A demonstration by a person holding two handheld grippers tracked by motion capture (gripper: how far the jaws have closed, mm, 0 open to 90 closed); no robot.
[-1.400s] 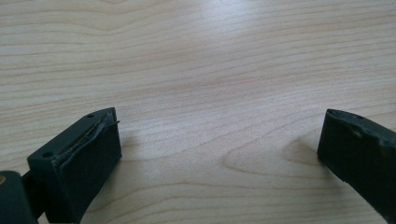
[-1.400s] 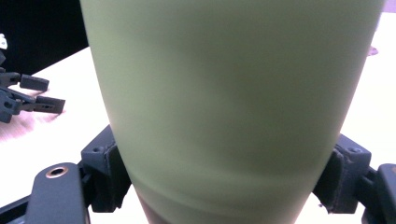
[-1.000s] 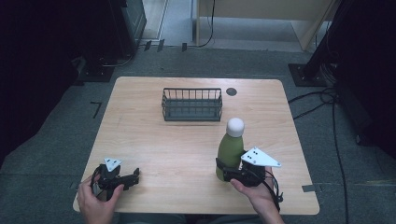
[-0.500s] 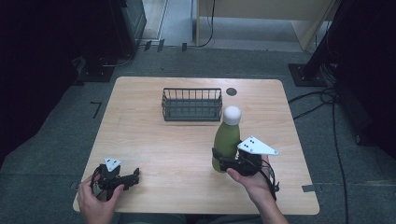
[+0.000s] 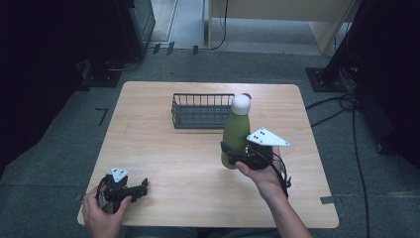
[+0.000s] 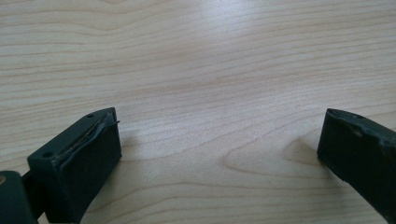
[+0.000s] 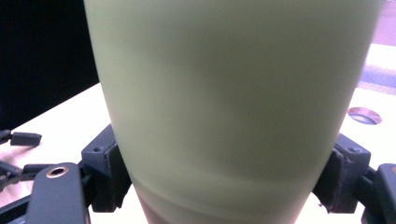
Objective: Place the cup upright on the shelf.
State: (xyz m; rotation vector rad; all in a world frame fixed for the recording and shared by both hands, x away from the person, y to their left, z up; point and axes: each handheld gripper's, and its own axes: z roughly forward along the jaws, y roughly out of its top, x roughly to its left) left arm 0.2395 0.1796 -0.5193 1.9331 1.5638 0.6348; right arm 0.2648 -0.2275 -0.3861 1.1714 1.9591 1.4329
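A tall pale green bottle [image 5: 235, 131] with a white cap [image 5: 241, 104] stands upright right of the table's middle, just in front of the wire basket [image 5: 200, 110]. My right gripper [image 5: 233, 154] is shut on its lower body, held by the hand from the near side. In the right gripper view the bottle [image 7: 233, 93] is very close, with the right gripper [image 7: 224, 179] pressing a pad on each side. My left gripper [image 5: 141, 187] lies at the table's near left corner, open. In the left gripper view the left gripper [image 6: 219, 135] has bare wood between its jaws.
The dark wire basket sits empty at the table's far middle. A round cable hole [image 7: 364, 115] is in the tabletop [image 5: 163, 148] beyond the bottle. Cables [image 5: 337, 106] and dark equipment stands [image 5: 324, 79] lie on the floor to the right.
My right gripper has carried the bottle up and away from the near right, toward the basket. The left gripper has stayed where it was.
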